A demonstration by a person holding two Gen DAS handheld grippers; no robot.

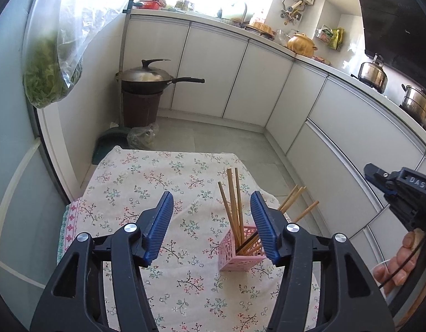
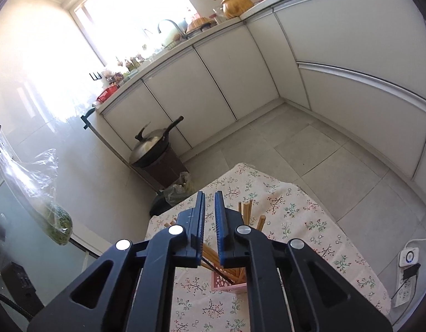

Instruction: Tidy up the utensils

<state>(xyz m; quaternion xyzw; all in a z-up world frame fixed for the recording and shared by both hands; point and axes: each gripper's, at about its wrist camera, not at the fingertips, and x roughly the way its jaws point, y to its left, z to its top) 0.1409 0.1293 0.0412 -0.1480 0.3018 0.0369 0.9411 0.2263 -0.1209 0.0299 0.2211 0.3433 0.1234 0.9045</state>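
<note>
Hovering over the cloth-covered surface, I judge the sorting nearly finished: the wooden chopsticks stand bunched in the pink holder, which sits toward the near right of the cloth, and I see none lying loose. My left gripper has its jaws spread wide and empty, just left of the holder. My right gripper hangs above the holder, its jaws almost together with a slim gap, pinching nothing. Next I should check for stray pieces, then perhaps straighten the leaning sticks gently so the light holder does not tip.
</note>
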